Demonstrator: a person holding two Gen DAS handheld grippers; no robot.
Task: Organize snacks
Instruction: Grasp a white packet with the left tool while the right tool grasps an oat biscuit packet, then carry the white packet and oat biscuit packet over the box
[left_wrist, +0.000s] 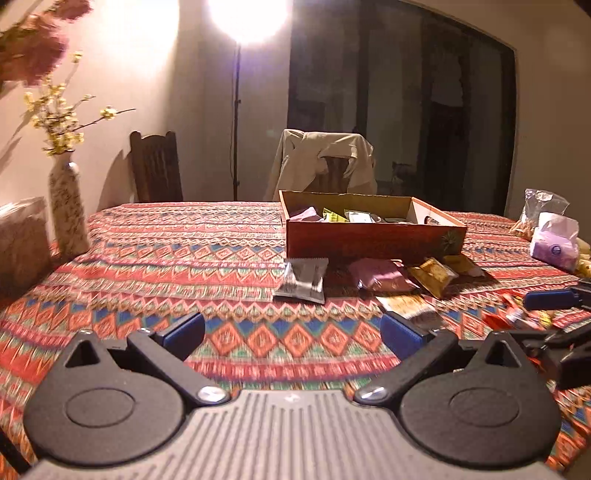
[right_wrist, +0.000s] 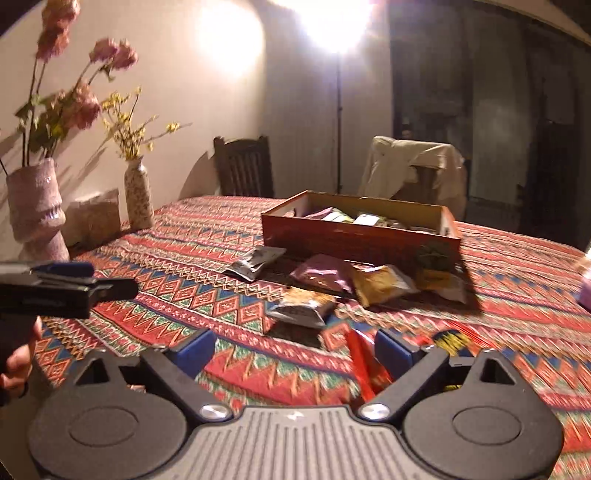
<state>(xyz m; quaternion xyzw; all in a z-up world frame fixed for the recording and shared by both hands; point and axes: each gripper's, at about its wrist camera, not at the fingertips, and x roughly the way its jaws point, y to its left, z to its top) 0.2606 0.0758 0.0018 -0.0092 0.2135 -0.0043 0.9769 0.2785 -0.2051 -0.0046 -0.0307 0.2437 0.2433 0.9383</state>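
An open brown cardboard box (left_wrist: 373, 240) (right_wrist: 354, 236) holding several snack packets stands on the patterned tablecloth. In front of it lie loose packets: a silver one (left_wrist: 304, 280) (right_wrist: 255, 262), a purple one (left_wrist: 380, 275) (right_wrist: 325, 275), a yellow one (left_wrist: 434, 275) (right_wrist: 382, 284) and a dark brown one (left_wrist: 410, 308) (right_wrist: 303, 308). My left gripper (left_wrist: 291, 334) is open and empty, low over the cloth short of the silver packet. My right gripper (right_wrist: 295, 350) is open and empty, with a red packet (right_wrist: 365, 365) by its right finger.
Two vases with flowers (right_wrist: 35, 210) (right_wrist: 138, 195) and a beige block (right_wrist: 94, 218) stand at the table's left. Plastic bags (left_wrist: 554, 240) sit at the right. Two chairs (right_wrist: 243, 168) (right_wrist: 421, 173) stand behind the table, one draped with a jacket. A lamp stand (left_wrist: 236, 122) rises behind.
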